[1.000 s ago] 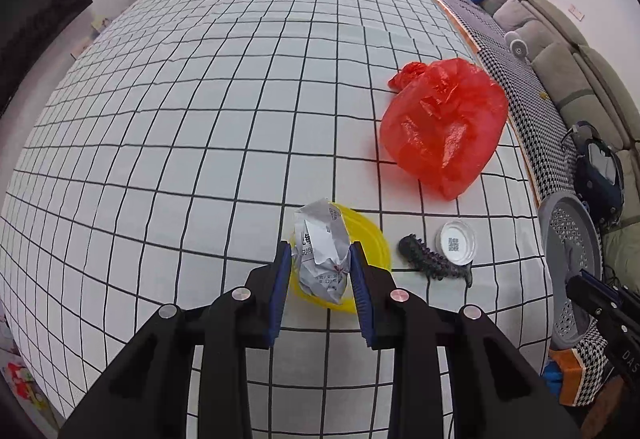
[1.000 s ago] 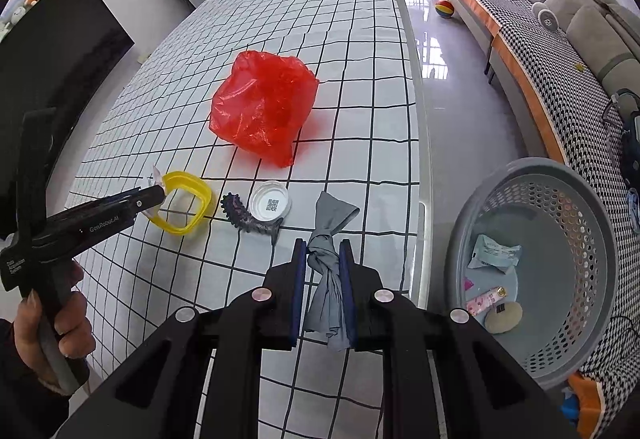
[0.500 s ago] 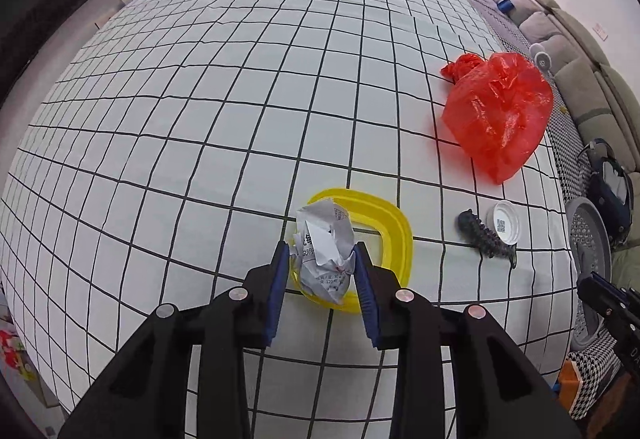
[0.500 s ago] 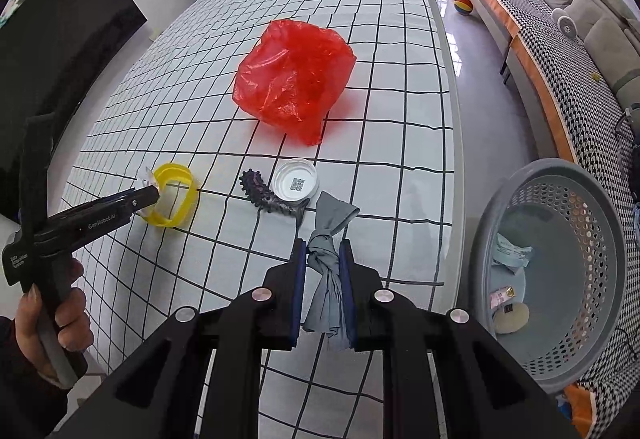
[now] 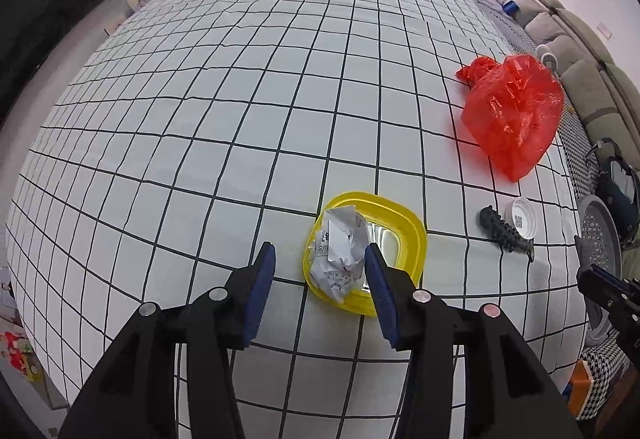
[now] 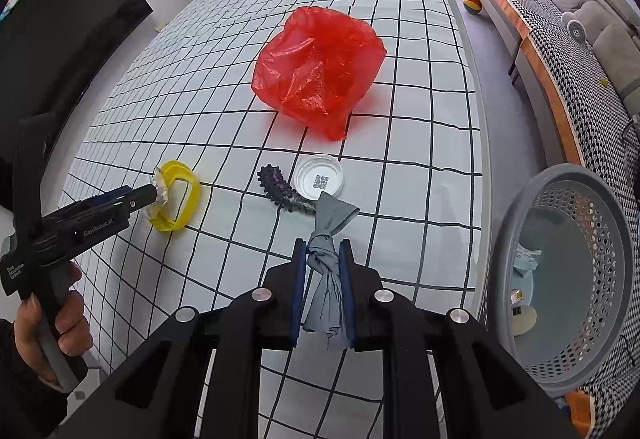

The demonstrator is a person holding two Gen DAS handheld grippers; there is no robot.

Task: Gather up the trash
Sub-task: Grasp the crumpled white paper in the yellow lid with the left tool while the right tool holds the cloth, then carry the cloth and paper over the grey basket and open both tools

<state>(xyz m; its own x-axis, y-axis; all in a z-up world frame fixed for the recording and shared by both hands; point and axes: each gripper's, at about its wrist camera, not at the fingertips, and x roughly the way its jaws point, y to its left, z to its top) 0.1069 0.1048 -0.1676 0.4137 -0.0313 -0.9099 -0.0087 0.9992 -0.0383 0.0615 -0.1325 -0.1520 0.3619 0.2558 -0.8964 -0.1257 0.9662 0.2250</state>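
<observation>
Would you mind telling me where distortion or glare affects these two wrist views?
Left wrist view: fisheye bows the black-gridded white tablecloth into a dome; the barred window at the top is blown out. Right wrist view: grid lines curve similarly, the translucent red plastic bag shows specular highlights, and the round grey perforated basket looks stretched near the edge.

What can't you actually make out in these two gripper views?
- Crumpled paper, left wrist view: the left gripper stands open; whether the right-hand pad touches it is unclear.
- Basket contents, right wrist view: too small to identify; its wall hides part of the bottom.
- Black spiky item, right wrist view: the gray knotted cloth, clamped in the right gripper, covers its near end.
- White lid code: too small to read.
</observation>
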